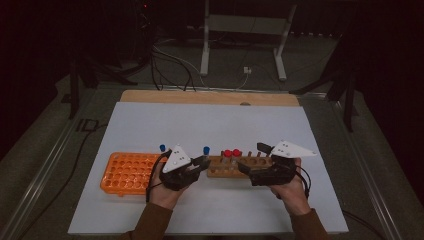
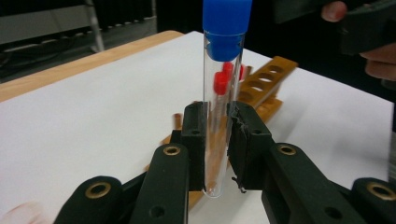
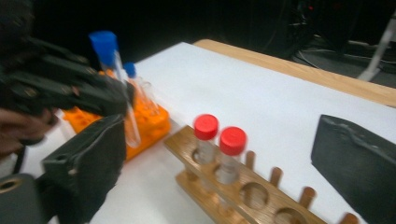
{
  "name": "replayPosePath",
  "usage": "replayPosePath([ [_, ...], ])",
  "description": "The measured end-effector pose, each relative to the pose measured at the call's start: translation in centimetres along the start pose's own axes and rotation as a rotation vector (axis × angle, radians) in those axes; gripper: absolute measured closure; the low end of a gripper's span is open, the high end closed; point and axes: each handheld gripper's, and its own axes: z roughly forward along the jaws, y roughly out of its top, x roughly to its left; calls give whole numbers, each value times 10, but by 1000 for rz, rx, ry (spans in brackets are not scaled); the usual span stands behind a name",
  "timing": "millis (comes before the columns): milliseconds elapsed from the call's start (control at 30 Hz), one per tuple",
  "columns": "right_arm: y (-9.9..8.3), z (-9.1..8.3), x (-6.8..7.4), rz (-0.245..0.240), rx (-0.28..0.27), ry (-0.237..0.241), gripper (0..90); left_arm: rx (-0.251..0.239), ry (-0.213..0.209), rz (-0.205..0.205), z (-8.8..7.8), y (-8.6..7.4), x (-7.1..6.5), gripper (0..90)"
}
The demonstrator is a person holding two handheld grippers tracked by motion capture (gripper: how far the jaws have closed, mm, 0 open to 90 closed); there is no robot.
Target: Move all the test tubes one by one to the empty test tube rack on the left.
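Orange rack [image 1: 122, 172] at left of tabletop [image 1: 210, 125], one blue-capped tube [image 1: 162, 148] standing at its far edge. Left gripper [image 1: 202, 162] clamped tight on second blue-capped tube [image 2: 223, 93], held upright above tabletop between orange rack and wooden rack [image 1: 240, 167], grip low on the glass near rounded bottom. Risk noted: tube tall above the jaws, liable to tip or pivot if swung quickly; slip possible on smooth glass. Two red-capped tubes [image 3: 219, 149] seated at left end of wooden rack, close to travel path; knock from passing jaws likely to topple them. Right gripper [image 3: 224, 163] spread wide, holding nothing, straddling wooden rack; any sweep sideways could shove the rack.
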Motion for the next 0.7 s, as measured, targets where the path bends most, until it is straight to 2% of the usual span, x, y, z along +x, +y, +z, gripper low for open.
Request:
replayPosePath([
  [100,-1,-1,-3,-11,8,-36,19,-15,26,-19,-10,-3,9,776],
  [333,-4,-5,-11,5,7,-61,3,-41,76,-46,-32,-11,28,775],
  [700,-3,-8,-14,29,-12,-80,3,-46,220,-107,-63,-31,62,775],
])
